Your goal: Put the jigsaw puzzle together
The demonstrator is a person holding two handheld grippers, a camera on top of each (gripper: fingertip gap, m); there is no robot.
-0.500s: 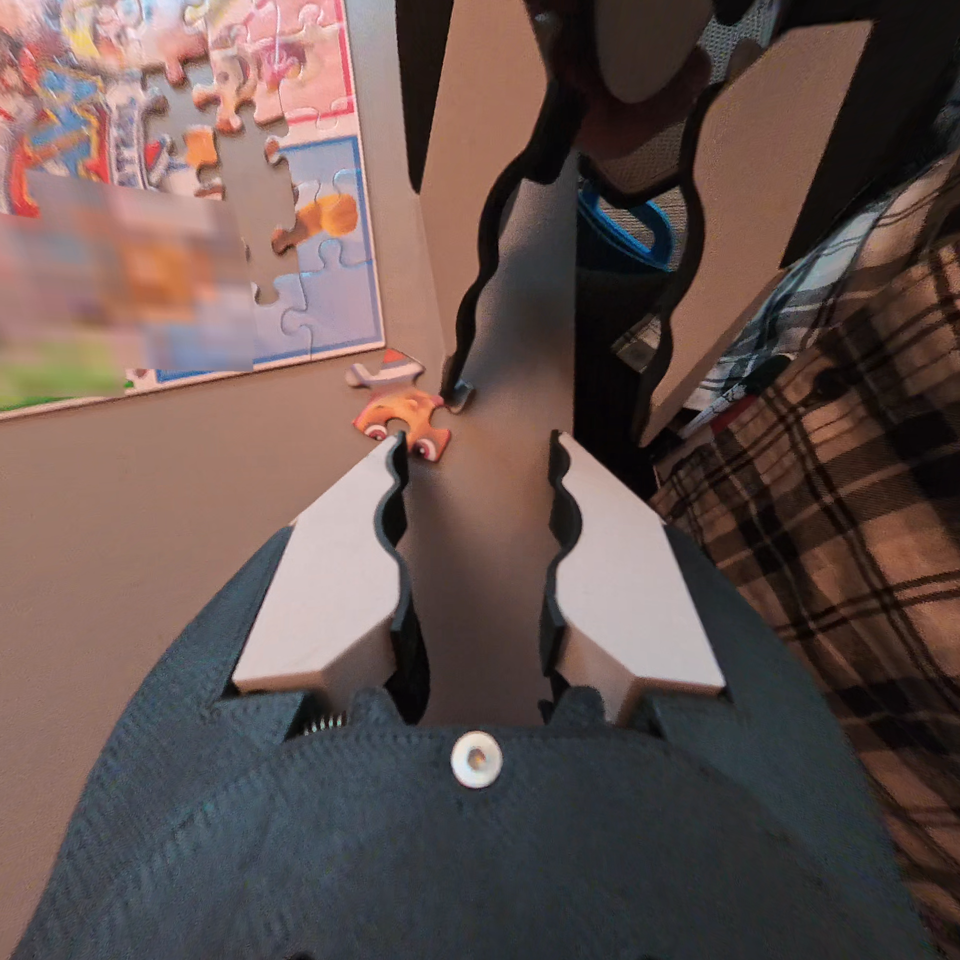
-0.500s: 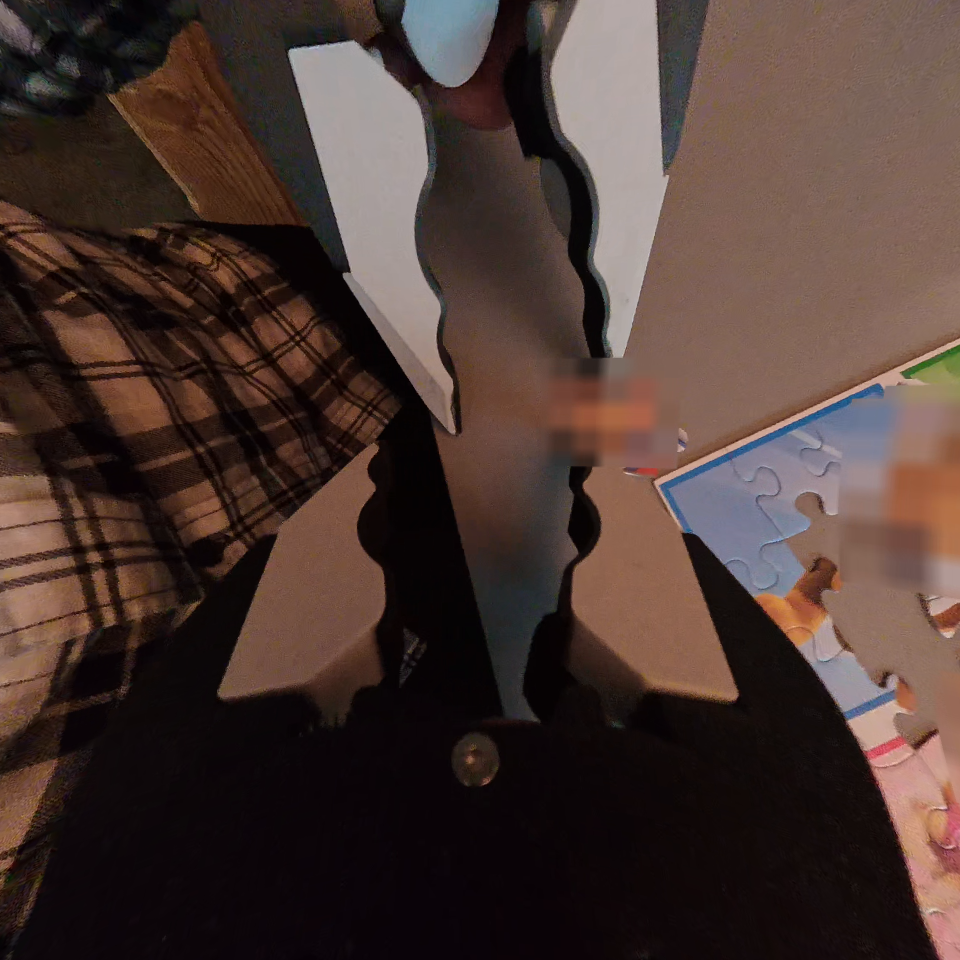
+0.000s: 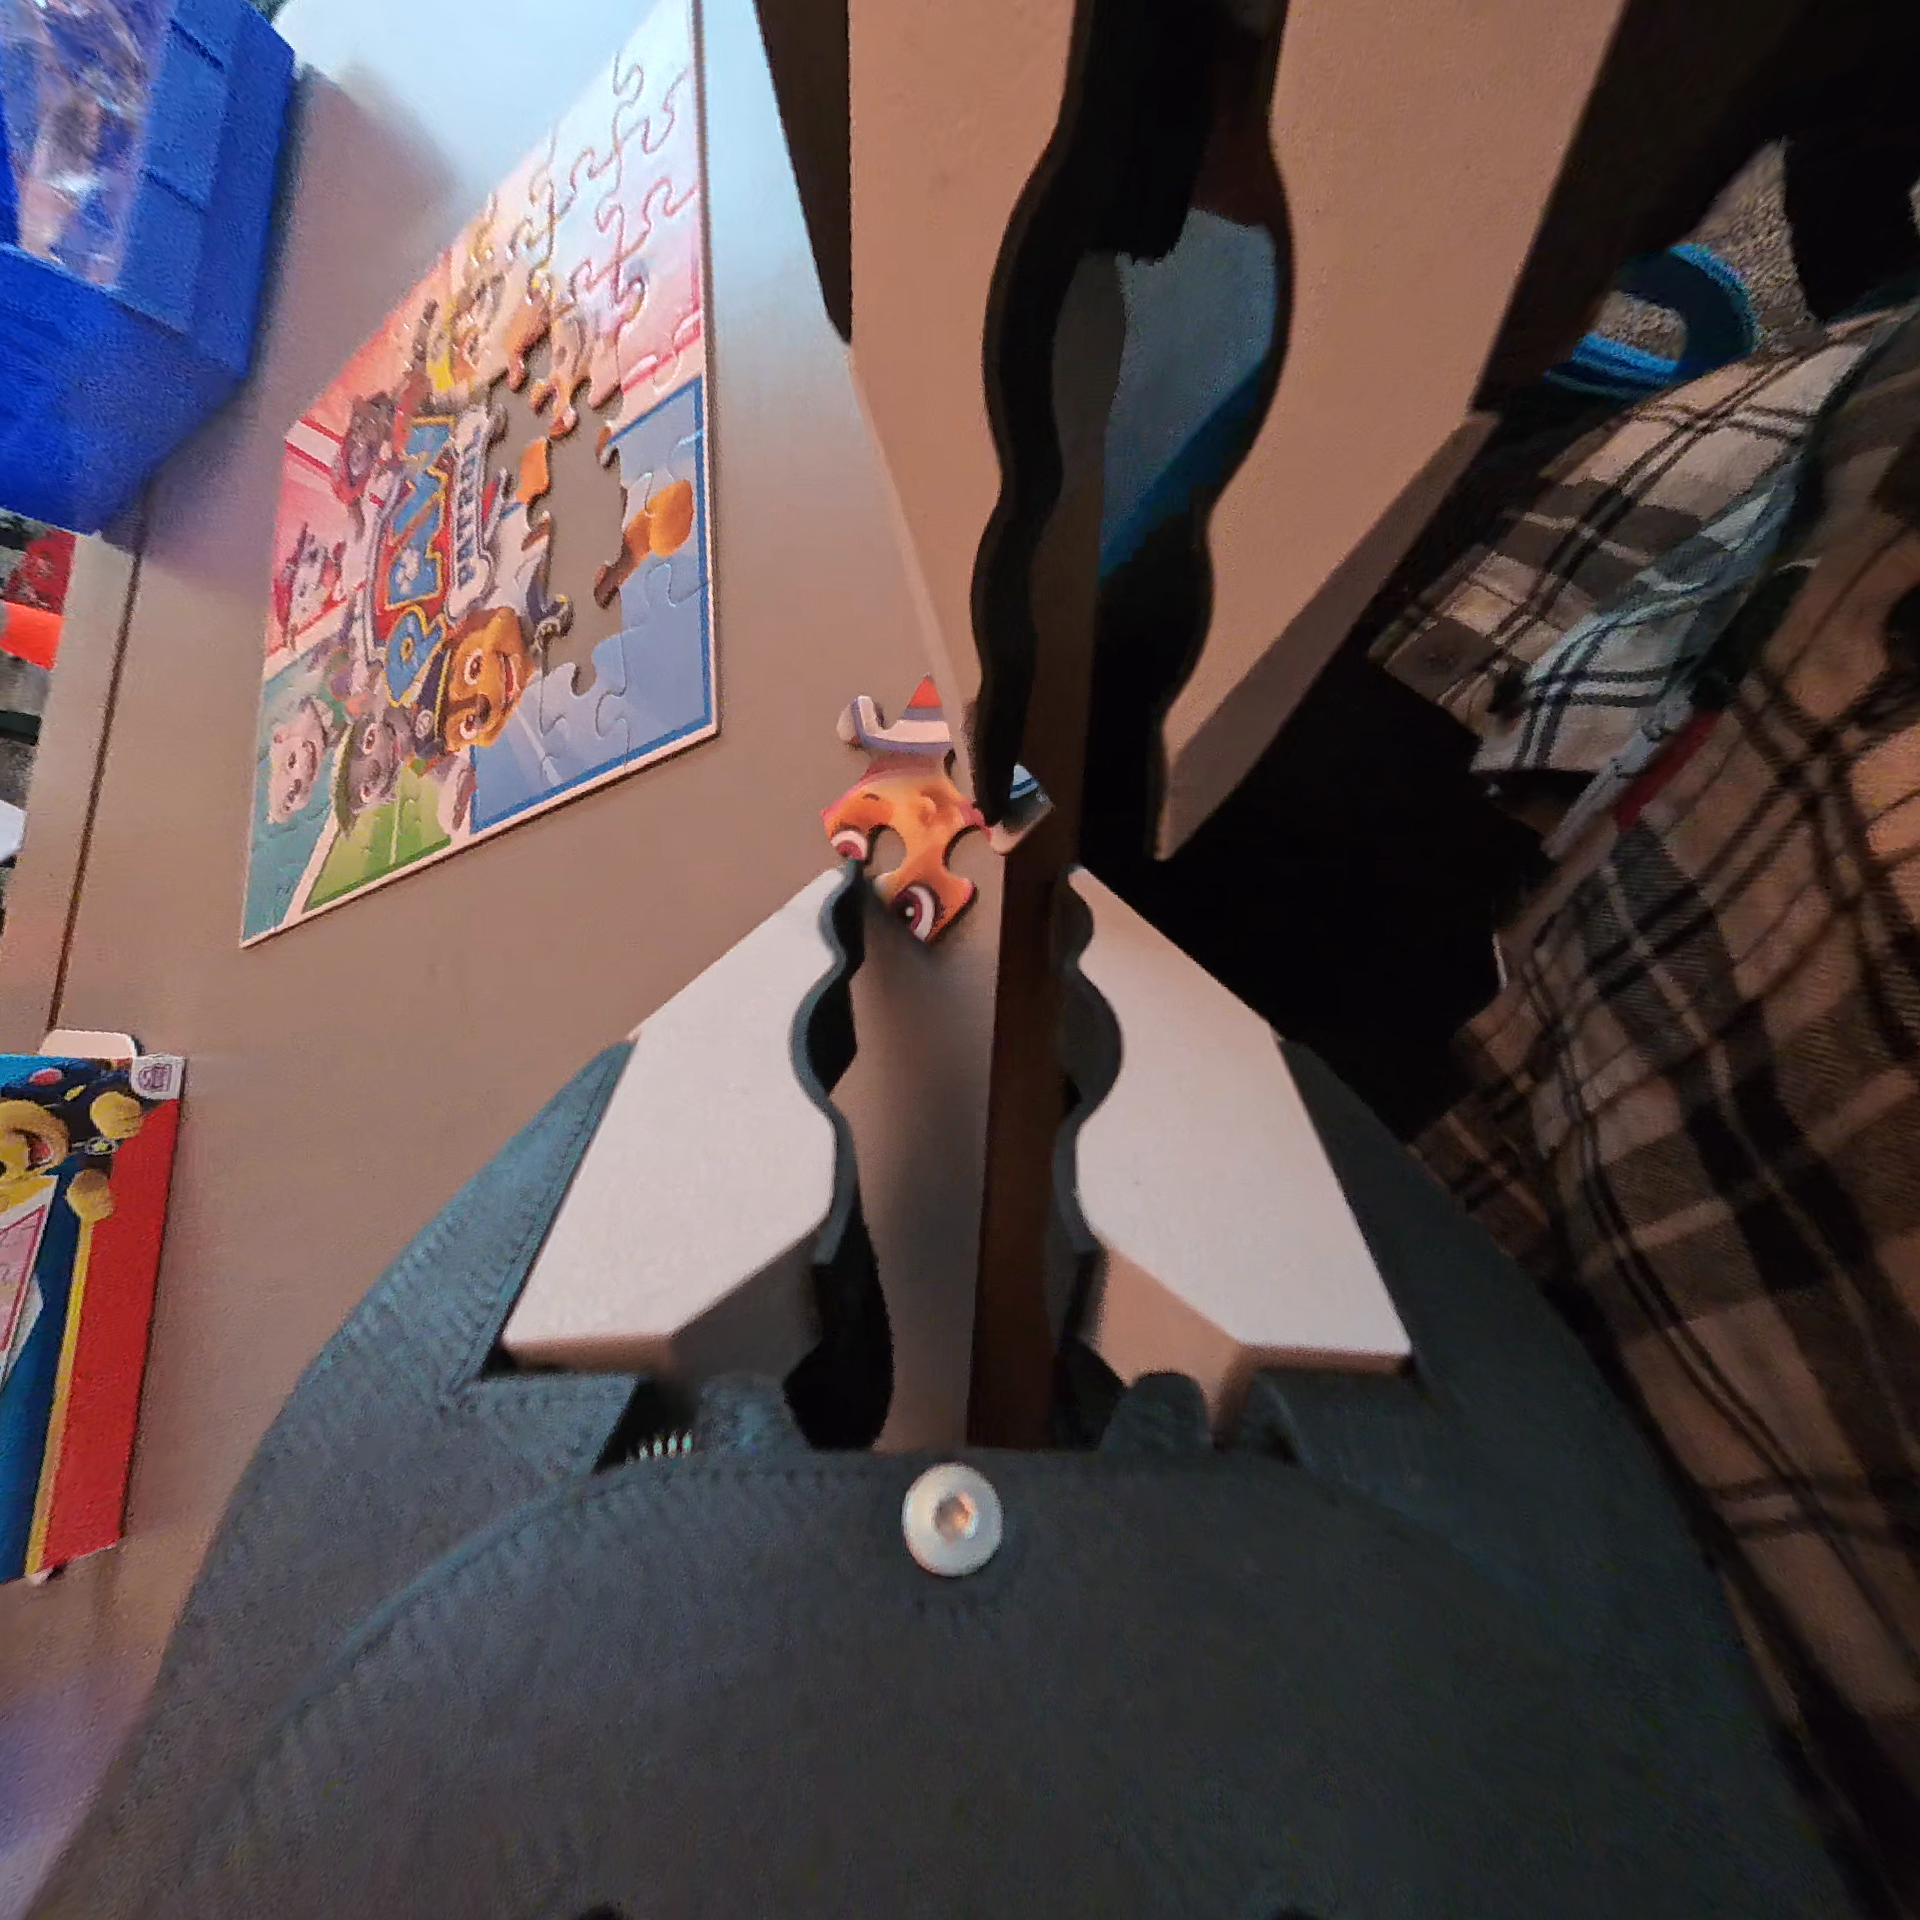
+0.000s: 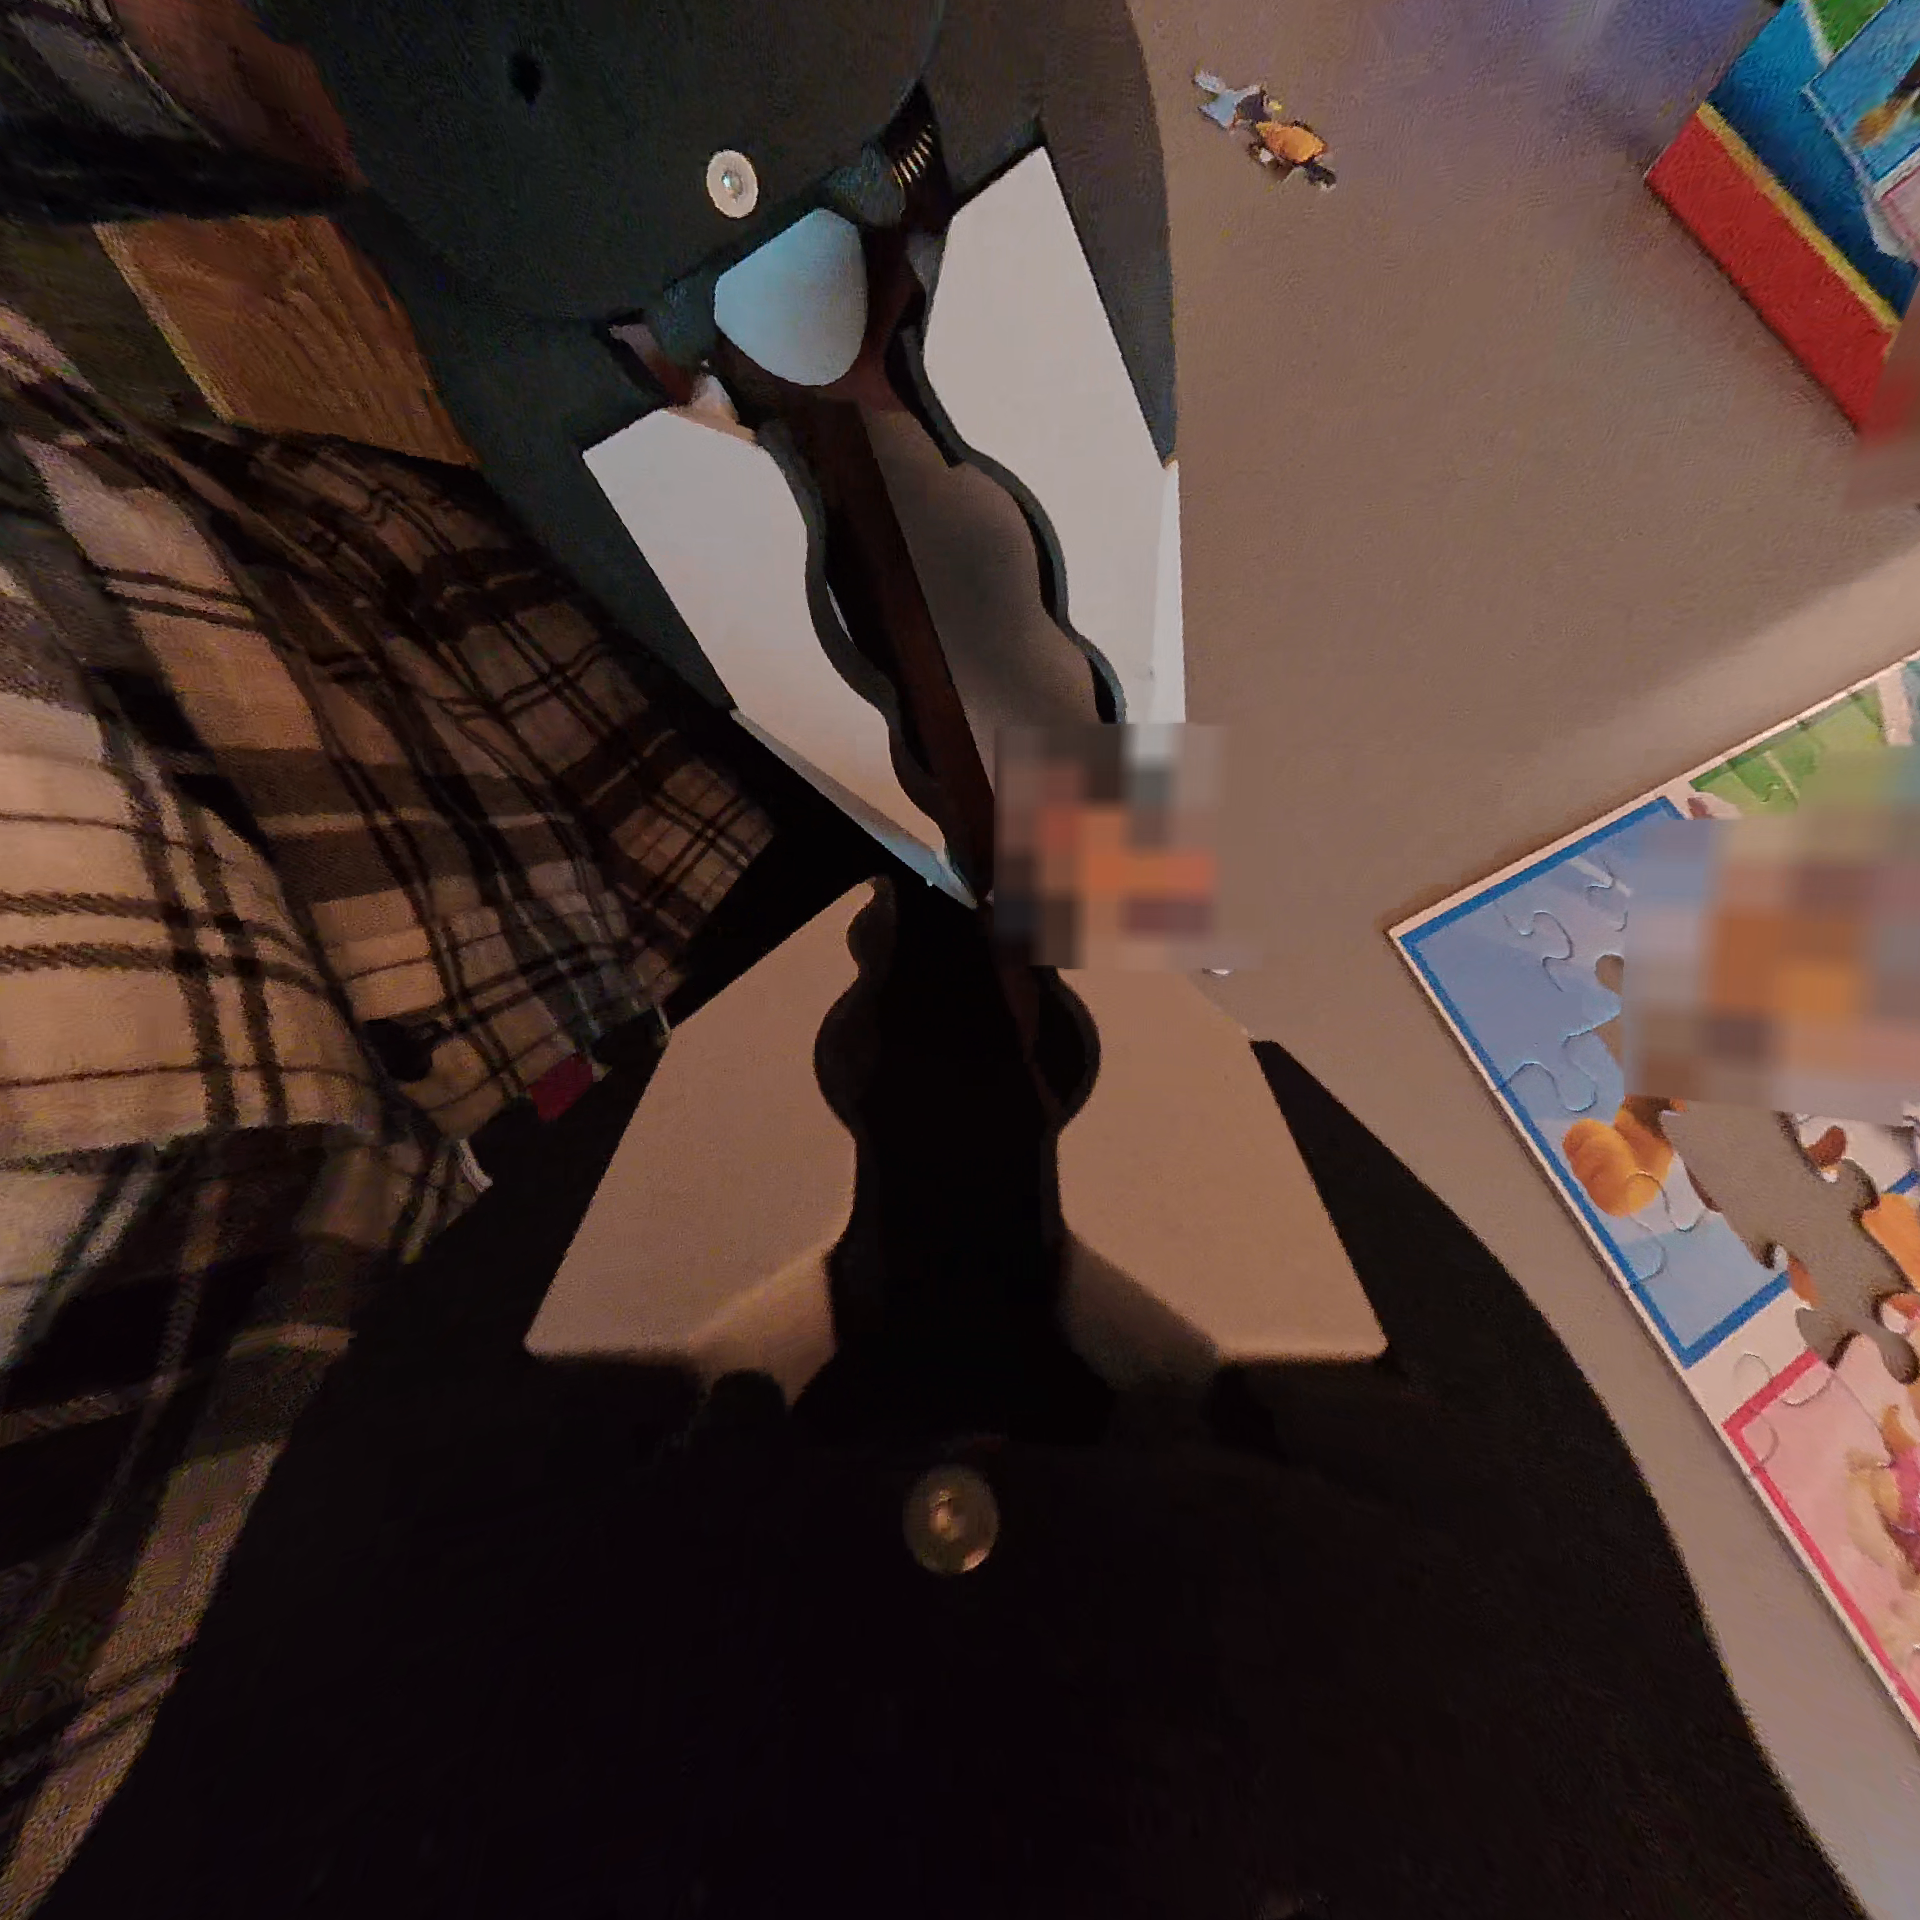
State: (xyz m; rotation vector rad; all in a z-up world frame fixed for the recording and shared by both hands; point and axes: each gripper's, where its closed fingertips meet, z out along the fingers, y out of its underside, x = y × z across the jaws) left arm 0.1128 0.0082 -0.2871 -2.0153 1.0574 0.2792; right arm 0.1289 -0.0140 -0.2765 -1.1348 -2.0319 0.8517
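Grey-brown worktop (image 3: 436,1091) is carrying a nearly finished cartoon jigsaw puzzle (image 3: 468,582), with an irregular gap (image 3: 566,499) being left open near its middle. Two loose orange puzzle pieces (image 3: 909,821) are lying near the worktop's edge, well apart from the puzzle. The left claw (image 3: 961,883) is being held with its wavy black-edged fingers spread moderately, nothing between them, one fingertip just beside the loose pieces. The right claw (image 4: 966,925) is being held opposite, tip to tip, also parted and empty. A third loose piece (image 4: 1273,130) is lying farther off. A red and blue puzzle box (image 3: 73,1309) and a blue bin (image 3: 114,312) are standing at the worktop's margins. A plaid sleeve (image 4: 260,779) is showing alongside.
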